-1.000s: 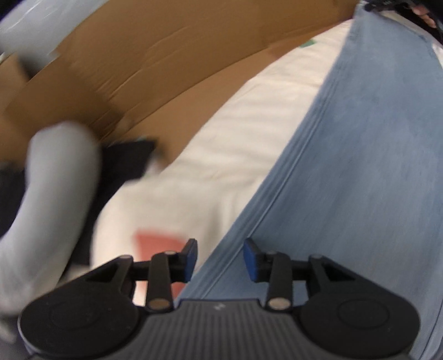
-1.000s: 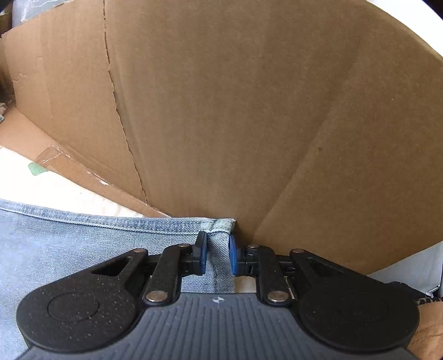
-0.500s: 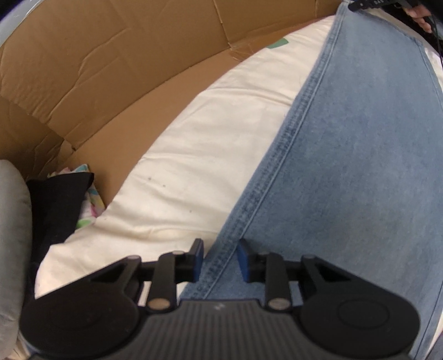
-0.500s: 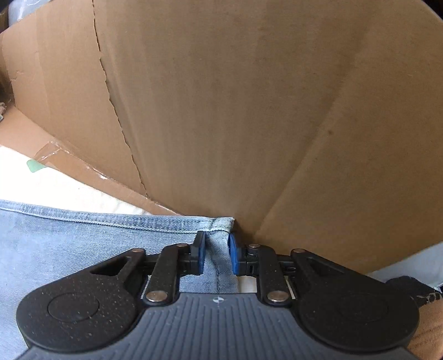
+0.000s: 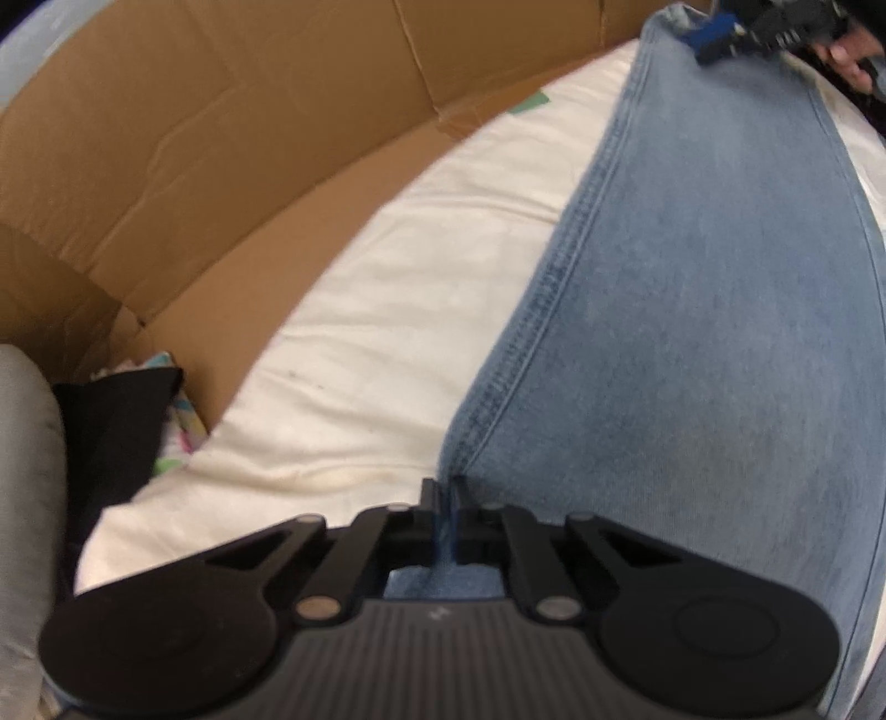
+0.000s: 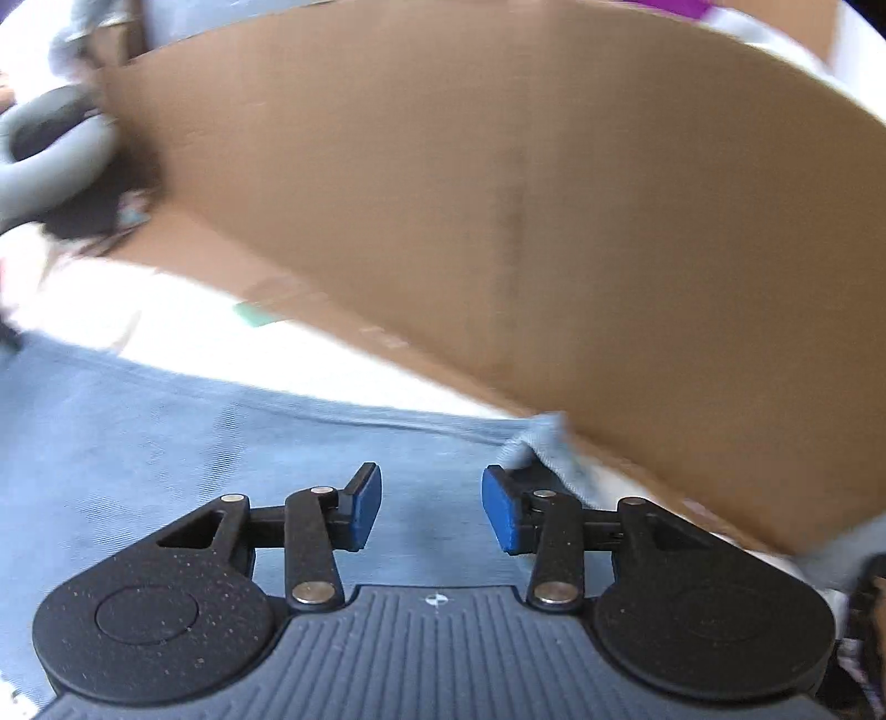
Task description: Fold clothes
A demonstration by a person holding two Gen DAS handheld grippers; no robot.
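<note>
Light blue jeans (image 5: 692, 332) lie stretched out flat on a white sheet (image 5: 387, 332). My left gripper (image 5: 443, 515) is shut on their seamed side edge, with denim pinched between the pads. In the right wrist view my right gripper (image 6: 432, 507) hovers over the jeans (image 6: 166, 443); its jaws are opening and nothing is between them. The hem corner (image 6: 542, 437) lies loose just beyond the right finger. In the left wrist view the right gripper (image 5: 714, 33) appears at the far end of the jeans, with a hand (image 5: 847, 55) behind it.
Cardboard walls (image 5: 221, 138) (image 6: 498, 221) stand close along the sheet's far side. A black cloth (image 5: 111, 421) and a grey padded shape (image 5: 22, 471) sit at the left corner. A green tape mark (image 6: 255, 315) lies on the white sheet (image 6: 138, 310).
My left jaws have closed onto the jeans' seam edge. My right jaws have let go of the hem and spread apart, and that gripper has pulled back and swung left.
</note>
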